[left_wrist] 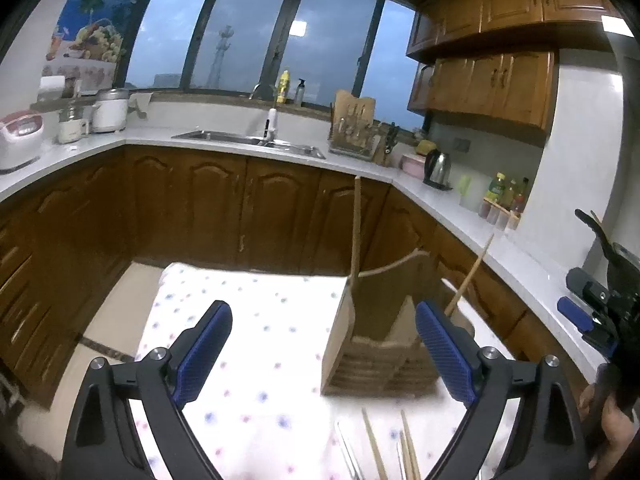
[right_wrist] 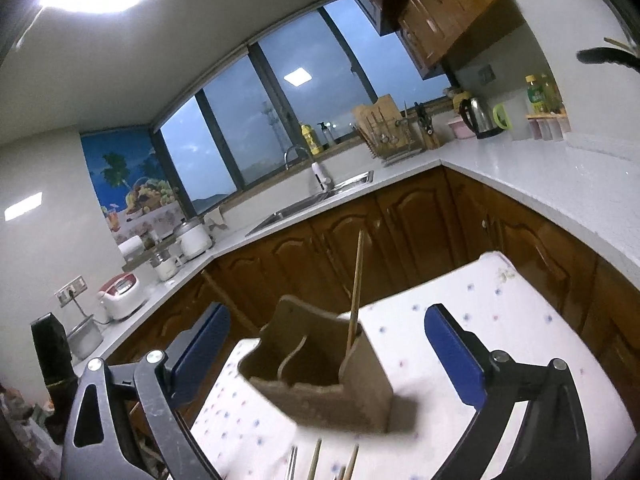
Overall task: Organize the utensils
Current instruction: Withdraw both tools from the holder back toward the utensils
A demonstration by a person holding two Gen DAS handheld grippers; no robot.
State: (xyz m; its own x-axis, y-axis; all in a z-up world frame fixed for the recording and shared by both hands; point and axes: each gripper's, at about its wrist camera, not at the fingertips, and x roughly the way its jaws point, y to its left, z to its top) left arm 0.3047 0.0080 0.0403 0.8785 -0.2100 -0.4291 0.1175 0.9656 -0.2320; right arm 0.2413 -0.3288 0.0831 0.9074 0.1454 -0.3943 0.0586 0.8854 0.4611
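A brown cardboard utensil holder (left_wrist: 372,344) stands on a table with a white dotted cloth (left_wrist: 248,320). A wooden chopstick (left_wrist: 470,276) leans inside it. The holder also shows in the right wrist view (right_wrist: 320,376) with a chopstick (right_wrist: 356,284) standing in it. Several chopsticks (left_wrist: 376,444) and a metal utensil (left_wrist: 348,452) lie on the cloth near the bottom edge; they also show in the right wrist view (right_wrist: 316,460). My left gripper (left_wrist: 324,344) is open and empty above the table. My right gripper (right_wrist: 328,344) is open and empty, facing the holder. The right gripper also appears at the right edge of the left view (left_wrist: 600,308).
Brown kitchen cabinets (left_wrist: 240,208) and a white countertop (left_wrist: 460,208) run around the table. A sink (left_wrist: 248,140), a kettle (left_wrist: 438,168), a knife and board rack (left_wrist: 356,128) and rice cookers (left_wrist: 20,136) stand on the counter.
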